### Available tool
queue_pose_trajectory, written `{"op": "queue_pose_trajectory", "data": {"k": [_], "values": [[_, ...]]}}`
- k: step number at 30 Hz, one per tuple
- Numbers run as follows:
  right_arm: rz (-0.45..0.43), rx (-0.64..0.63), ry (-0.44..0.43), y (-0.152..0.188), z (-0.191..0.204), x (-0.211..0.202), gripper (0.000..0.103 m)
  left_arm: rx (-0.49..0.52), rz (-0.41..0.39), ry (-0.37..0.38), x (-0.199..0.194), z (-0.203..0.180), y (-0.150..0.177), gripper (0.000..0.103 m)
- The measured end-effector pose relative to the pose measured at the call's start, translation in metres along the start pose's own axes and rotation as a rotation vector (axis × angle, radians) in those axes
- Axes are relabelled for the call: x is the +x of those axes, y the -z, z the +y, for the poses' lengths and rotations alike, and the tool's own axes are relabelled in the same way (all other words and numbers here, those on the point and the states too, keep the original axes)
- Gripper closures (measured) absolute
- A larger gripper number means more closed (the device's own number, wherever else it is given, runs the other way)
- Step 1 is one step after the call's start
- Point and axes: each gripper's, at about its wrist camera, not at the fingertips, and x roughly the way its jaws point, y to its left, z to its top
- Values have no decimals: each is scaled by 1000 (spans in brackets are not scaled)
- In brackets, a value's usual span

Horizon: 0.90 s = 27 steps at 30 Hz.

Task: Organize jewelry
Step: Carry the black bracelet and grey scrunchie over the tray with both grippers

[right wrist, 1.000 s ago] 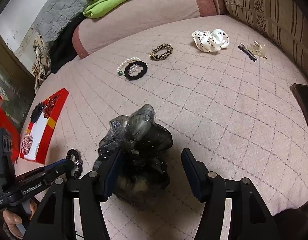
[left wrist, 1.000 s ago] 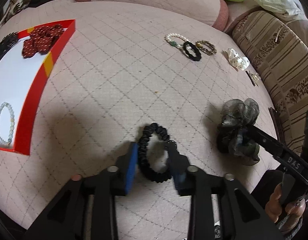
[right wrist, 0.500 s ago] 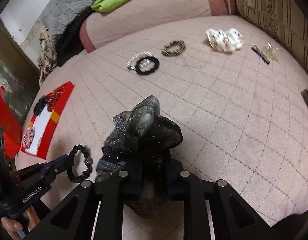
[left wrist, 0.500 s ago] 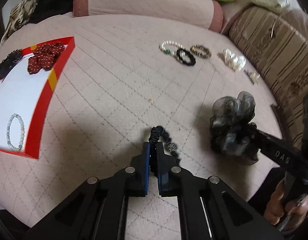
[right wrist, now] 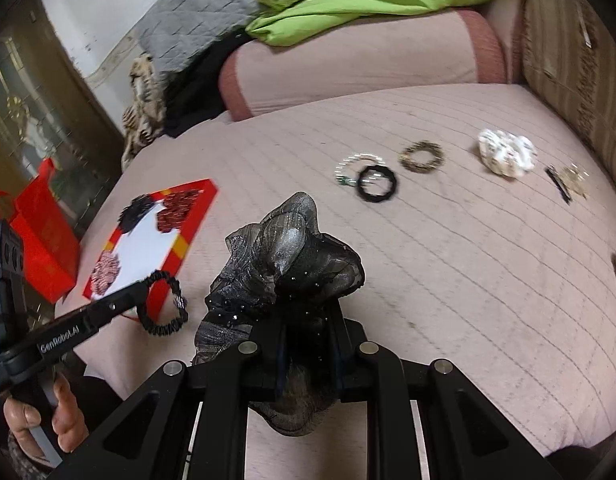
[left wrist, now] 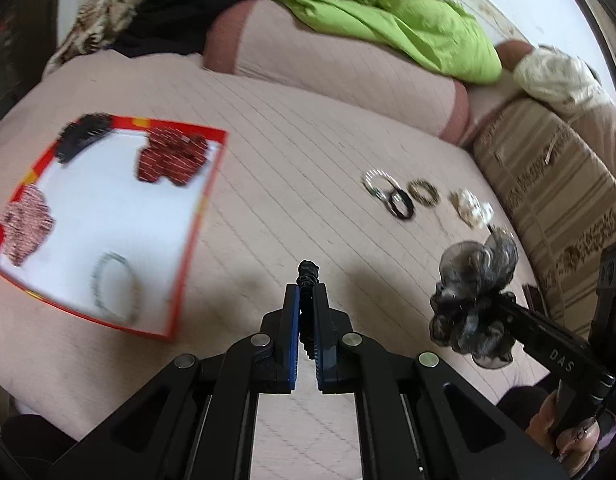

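My left gripper [left wrist: 307,300] is shut on a black hair tie [left wrist: 308,274] and holds it above the pink bed cover; the tie also shows hanging in the right wrist view [right wrist: 164,304]. My right gripper [right wrist: 308,344] is shut on a grey-black sheer scrunchie [right wrist: 284,248], lifted off the bed; it also shows in the left wrist view [left wrist: 474,300]. A red-rimmed white tray [left wrist: 200,208] lies to the left, holding a red scrunchie [left wrist: 172,158], a black one [left wrist: 82,134], a pink patterned one [left wrist: 26,224] and a pale bead bracelet [left wrist: 114,286].
On the bed further off lie a pearl bracelet [right wrist: 356,162], a black ring tie [right wrist: 378,184], a gold-brown bracelet [right wrist: 422,156], a white dotted scrunchie [right wrist: 506,152] and a hair clip [right wrist: 564,180]. A bolster [left wrist: 328,64] and green cloth [left wrist: 388,20] lie behind. A striped cushion [left wrist: 556,192] is at right.
Both grippers closed on their items a second ago and have since lifted them off the bed. The left view has swung toward the tray.
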Motion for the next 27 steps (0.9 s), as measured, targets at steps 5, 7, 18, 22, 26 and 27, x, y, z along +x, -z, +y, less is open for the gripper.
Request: {"op": "queue_pose_trajectory", "data": {"k": [5,7,18,22,26,27], "values": [[30,-48,-49,-14,37,15,84,-27,-47,-53,-17,34,-15,97],[41,-81,-68,-19,57,21,84,-50,-56,-67,-20,52,-22,97],[100,-273,-156,-37,162,82,84,-178,-54,-152,-21,145,-42,97],[133,-284,-166,-36,182,108,84,-226,-25,-178,-13,177,-39,97],[163,-266,-165,-39,192,135,84,-267,3,-207,-5,199,-33,97],[171,-262,-165,-40,194,142,84,-279,12,-215,-3,204,-31,97]]}}
